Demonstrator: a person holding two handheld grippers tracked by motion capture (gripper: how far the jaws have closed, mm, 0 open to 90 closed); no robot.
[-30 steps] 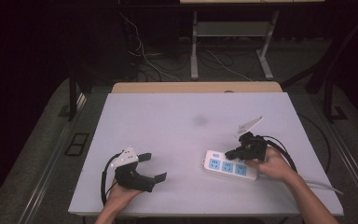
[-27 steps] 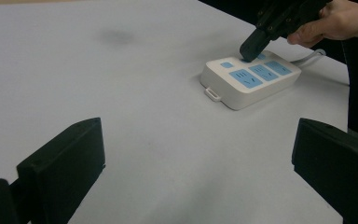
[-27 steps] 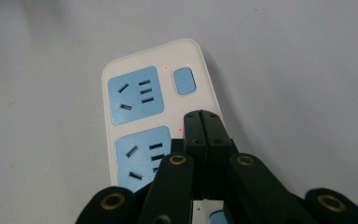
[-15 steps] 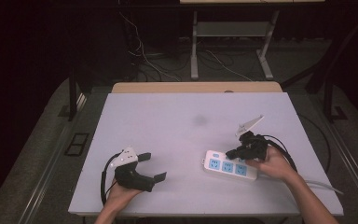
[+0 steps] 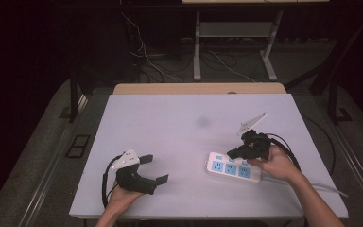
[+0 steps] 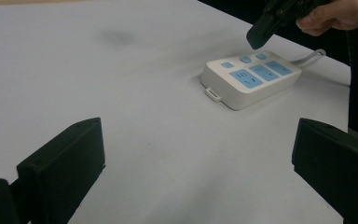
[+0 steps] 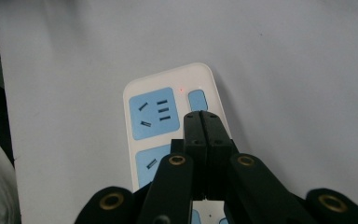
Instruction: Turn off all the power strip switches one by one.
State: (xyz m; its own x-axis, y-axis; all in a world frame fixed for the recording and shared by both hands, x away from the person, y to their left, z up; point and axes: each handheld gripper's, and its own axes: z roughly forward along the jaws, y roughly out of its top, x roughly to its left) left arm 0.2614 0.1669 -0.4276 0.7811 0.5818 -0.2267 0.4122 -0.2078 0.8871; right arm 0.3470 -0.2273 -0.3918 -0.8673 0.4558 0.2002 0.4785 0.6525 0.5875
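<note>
White power strip [image 5: 232,168] with blue sockets lies at lower right of the pale surface [image 5: 179,127], the right gripper [image 5: 232,152] poised over its buttons with fingers pressed together, the left gripper [image 5: 153,169] at lower left, fingers spread wide.

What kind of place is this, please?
Probably a lab or workshop set up for recording. A plain white table holds a power strip, loose cables lie on the floor behind it, and bare metal frame legs stand in the dark.
</note>
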